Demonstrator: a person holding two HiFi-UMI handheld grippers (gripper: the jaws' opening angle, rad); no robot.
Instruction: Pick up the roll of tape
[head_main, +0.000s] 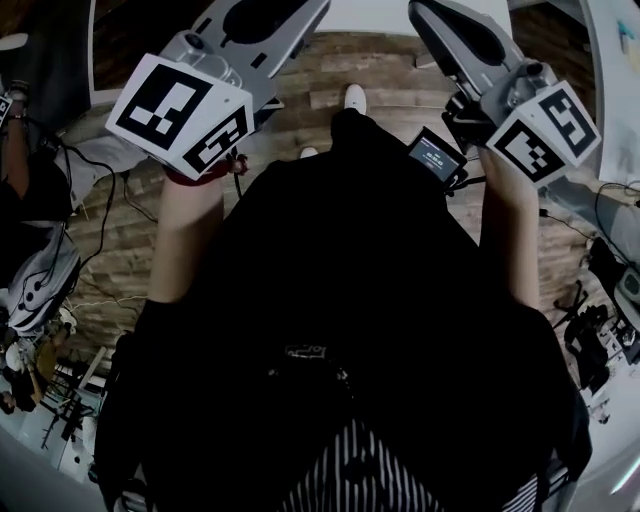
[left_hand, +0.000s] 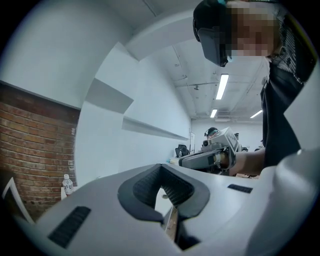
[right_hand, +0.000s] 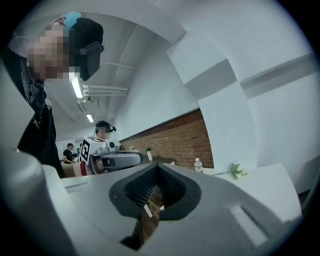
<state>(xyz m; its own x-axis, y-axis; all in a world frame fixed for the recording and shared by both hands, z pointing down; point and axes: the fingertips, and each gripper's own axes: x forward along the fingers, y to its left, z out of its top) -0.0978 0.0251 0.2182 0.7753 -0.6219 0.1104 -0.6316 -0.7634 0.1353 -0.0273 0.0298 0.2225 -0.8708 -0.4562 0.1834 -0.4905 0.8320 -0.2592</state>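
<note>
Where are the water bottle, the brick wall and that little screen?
water bottle (right_hand: 198, 165), right gripper view, its body.
brick wall (right_hand: 173, 143), right gripper view, bare bricks.
little screen (head_main: 437, 155), head view, lit face.

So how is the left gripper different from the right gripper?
The right gripper has a small lit screen beside it; the left gripper shows none. The hand holding the left gripper wears a red band; the right one's wrist looks bare. Both carry a black-and-white marker cube, and both have jaws shut on nothing.
</note>
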